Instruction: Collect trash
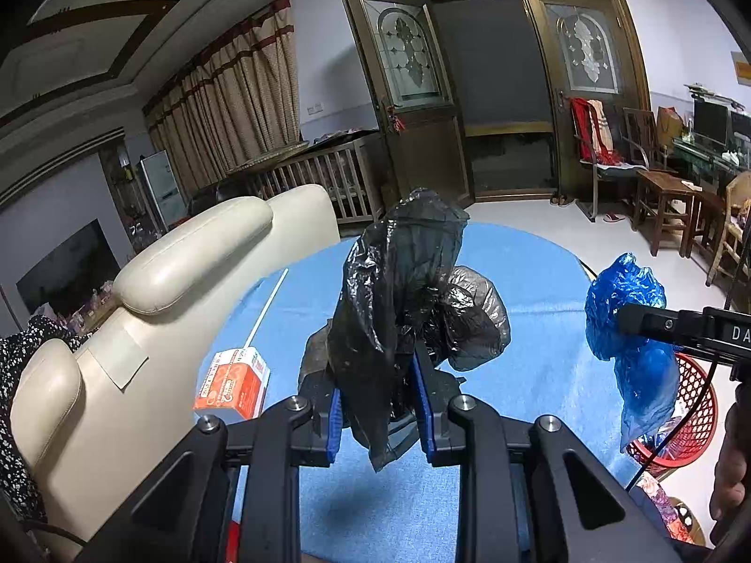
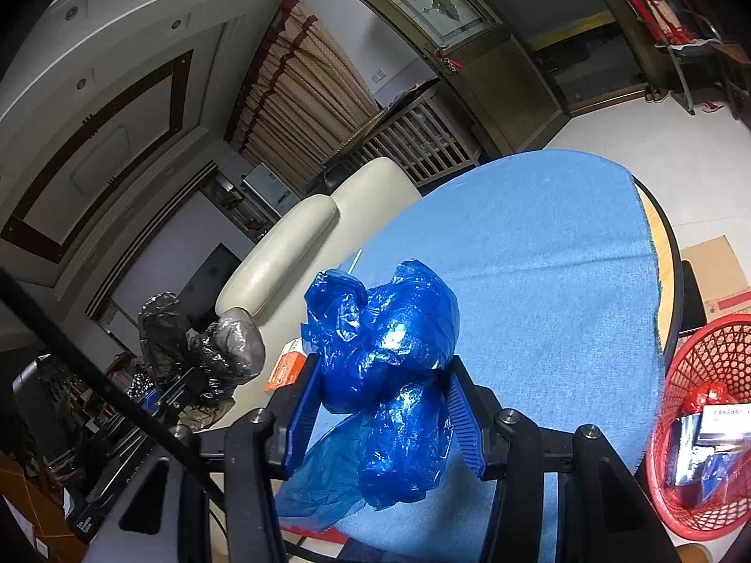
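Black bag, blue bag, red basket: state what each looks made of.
Black bag: thin glossy plastic film, crinkled, partly see-through. Blue bag: similar translucent film with bright glints. Red basket: likely rigid moulded plastic, given its open lattice wall.

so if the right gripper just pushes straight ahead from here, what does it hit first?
Probably nothing solid soon: the right gripper, shut on the blue bag, points out over the blue tablecloth. The cloth's far side is likeliest, though depth is unclear.

Box on table; basket right of it.
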`<action>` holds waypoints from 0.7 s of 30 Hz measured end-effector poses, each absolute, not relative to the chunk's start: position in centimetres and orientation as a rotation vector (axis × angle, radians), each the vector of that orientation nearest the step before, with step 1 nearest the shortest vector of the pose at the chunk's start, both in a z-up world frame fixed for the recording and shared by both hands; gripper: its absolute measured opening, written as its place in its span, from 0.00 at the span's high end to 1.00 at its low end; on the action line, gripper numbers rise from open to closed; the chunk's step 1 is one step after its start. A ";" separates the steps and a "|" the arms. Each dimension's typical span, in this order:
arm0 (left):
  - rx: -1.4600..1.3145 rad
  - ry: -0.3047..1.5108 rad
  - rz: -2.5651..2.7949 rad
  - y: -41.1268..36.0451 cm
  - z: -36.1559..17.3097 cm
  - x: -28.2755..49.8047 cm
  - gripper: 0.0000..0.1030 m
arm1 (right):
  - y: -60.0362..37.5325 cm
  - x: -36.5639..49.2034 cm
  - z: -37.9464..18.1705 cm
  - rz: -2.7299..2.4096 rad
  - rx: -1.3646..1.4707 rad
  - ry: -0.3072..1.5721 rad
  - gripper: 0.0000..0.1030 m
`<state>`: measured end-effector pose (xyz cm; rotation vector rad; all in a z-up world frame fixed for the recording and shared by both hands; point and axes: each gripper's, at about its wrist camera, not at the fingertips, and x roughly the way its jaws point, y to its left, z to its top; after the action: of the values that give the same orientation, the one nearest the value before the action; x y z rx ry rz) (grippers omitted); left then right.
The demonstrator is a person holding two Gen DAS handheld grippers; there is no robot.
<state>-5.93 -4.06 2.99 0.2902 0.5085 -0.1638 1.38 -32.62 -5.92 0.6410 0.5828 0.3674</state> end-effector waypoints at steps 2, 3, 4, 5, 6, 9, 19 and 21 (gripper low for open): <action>0.293 0.507 -0.163 -4.2 3.1 -6.0 0.74 | -32.8 1.3 -5.9 0.370 0.643 0.581 0.47; 0.295 0.505 -0.162 -4.3 3.1 -6.1 0.74 | -32.9 1.2 -5.9 0.370 0.642 0.578 0.47; 0.297 0.504 -0.162 -4.4 3.1 -6.1 0.74 | -32.9 1.1 -5.9 0.373 0.638 0.576 0.47; 0.298 0.504 -0.162 -4.4 3.2 -6.1 0.74 | -33.0 1.0 -5.9 0.374 0.640 0.575 0.47; 0.300 0.505 -0.163 -4.5 3.2 -6.1 0.74 | -33.1 0.9 -6.0 0.376 0.643 0.575 0.47; 0.306 0.505 -0.168 -4.6 3.0 -6.1 0.73 | -33.5 0.5 -6.0 0.372 0.647 0.569 0.47; 0.324 0.499 -0.183 -5.8 3.1 -6.4 0.73 | -33.7 -0.6 -5.6 0.373 0.659 0.551 0.47; 0.328 0.500 -0.187 -6.0 3.0 -6.4 0.73 | -33.8 -0.9 -5.7 0.371 0.659 0.547 0.47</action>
<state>-6.38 -6.00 3.05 0.3280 0.5002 -0.1874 -0.86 -33.80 -5.74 0.6591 0.5468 0.3715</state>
